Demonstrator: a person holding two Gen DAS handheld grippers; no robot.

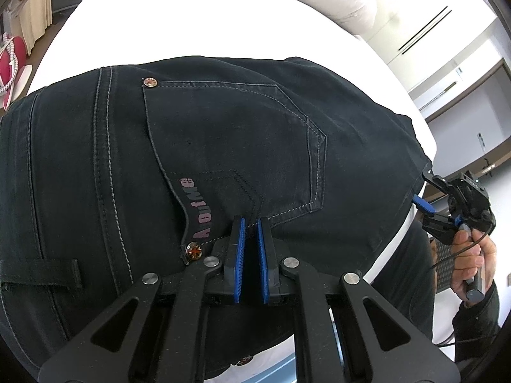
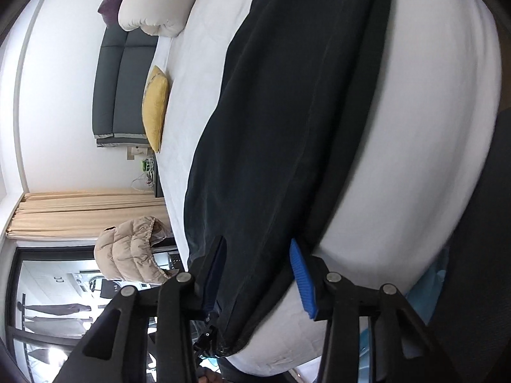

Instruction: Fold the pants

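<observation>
Dark jeans lie flat on a white bed, back pocket up, and fill most of the left wrist view. My left gripper sits at the pocket's lower edge, its blue pads almost together, pinching a small ridge of denim. At the far right a hand holds my right gripper against the jeans' edge. In the right wrist view the jeans run away as a long dark strip. My right gripper stands open, the strip's near end lying between its fingers.
A white rolled duvet, a purple cushion and a yellow cushion lie at the bed's head by a grey headboard. A beige puffer jacket hangs past the bed's edge. White wardrobes stand beyond.
</observation>
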